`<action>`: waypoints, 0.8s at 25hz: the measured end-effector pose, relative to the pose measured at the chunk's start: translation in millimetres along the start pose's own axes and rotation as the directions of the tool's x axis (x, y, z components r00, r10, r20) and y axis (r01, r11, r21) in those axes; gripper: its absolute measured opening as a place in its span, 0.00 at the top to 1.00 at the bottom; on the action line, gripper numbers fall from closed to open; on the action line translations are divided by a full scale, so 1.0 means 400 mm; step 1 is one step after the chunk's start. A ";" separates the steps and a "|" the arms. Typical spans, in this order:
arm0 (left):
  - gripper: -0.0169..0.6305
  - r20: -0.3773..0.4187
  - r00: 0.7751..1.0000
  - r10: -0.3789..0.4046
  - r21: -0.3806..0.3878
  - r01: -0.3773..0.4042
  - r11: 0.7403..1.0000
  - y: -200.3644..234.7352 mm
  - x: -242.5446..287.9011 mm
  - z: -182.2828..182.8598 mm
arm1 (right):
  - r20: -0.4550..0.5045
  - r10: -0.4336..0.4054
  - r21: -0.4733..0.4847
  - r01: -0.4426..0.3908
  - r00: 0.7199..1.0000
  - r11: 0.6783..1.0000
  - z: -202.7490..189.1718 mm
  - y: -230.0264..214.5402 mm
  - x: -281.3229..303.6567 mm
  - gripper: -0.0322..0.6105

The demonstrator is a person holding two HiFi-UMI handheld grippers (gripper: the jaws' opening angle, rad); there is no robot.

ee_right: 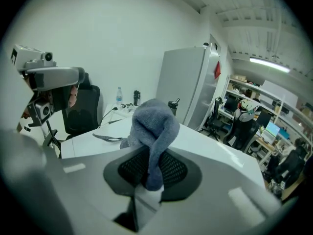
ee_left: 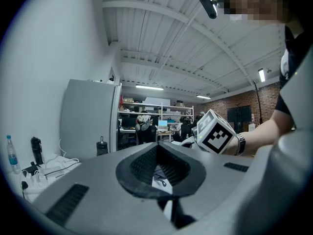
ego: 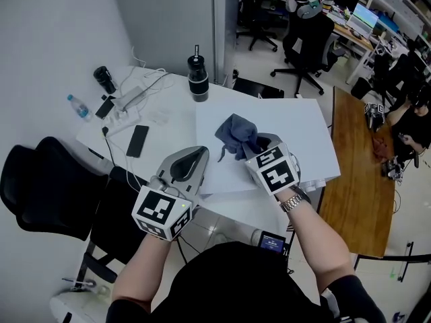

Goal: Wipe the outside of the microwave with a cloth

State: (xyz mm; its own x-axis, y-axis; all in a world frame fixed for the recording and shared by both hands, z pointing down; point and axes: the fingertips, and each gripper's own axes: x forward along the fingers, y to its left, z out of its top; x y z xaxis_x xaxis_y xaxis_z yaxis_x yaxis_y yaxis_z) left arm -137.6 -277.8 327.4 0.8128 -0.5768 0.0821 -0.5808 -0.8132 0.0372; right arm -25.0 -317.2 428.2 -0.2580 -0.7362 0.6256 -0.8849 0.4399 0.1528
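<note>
Surface: white flat-topped box (ego: 296,133) — probably the microwave — on a white desk (ego: 176,96).
Right gripper (ee_right: 150,173): jaws clamped on crumpled blue-grey cloth (ee_right: 151,126).
Left gripper (ee_left: 159,169): jaws together — empty.

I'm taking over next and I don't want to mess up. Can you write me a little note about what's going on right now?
Left gripper: shut, empty, at the near left edge of the white box-shaped microwave.
Right gripper: shut on the crumpled blue-grey cloth, over the microwave's top.
The microwave sits on the white table; only its top shows.
Done: the cloth is in the grip and at the top. How much is wiped cannot be told.
Left: probably wipe the top, then the sides and front.
</note>
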 end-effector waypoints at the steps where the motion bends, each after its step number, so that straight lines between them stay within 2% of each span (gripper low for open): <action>1: 0.97 0.000 1.000 0.000 -0.001 0.000 1.000 -0.005 0.004 0.002 | 0.000 -0.003 0.005 0.003 1.000 1.000 -0.006 -0.011 -0.005 0.85; 8: 0.97 -0.003 1.000 -0.010 -0.004 0.010 1.000 -0.063 0.055 0.018 | -0.002 -0.028 0.036 0.029 1.000 0.999 -0.057 -0.096 -0.045 0.85; 20: 0.97 -0.022 0.999 -0.048 0.003 0.048 0.999 -0.221 0.187 0.027 | -0.008 -0.064 0.071 0.064 0.998 0.995 -0.170 -0.272 -0.144 0.85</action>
State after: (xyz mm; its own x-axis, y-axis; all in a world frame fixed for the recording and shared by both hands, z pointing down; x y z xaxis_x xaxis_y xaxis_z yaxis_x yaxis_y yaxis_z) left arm -24.8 -249.8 319.5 0.8386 -0.5351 0.1019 -0.5407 -0.8403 0.0379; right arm 112.7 -287.7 427.5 -0.1976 -0.7586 0.6208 -0.9251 0.3538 0.1378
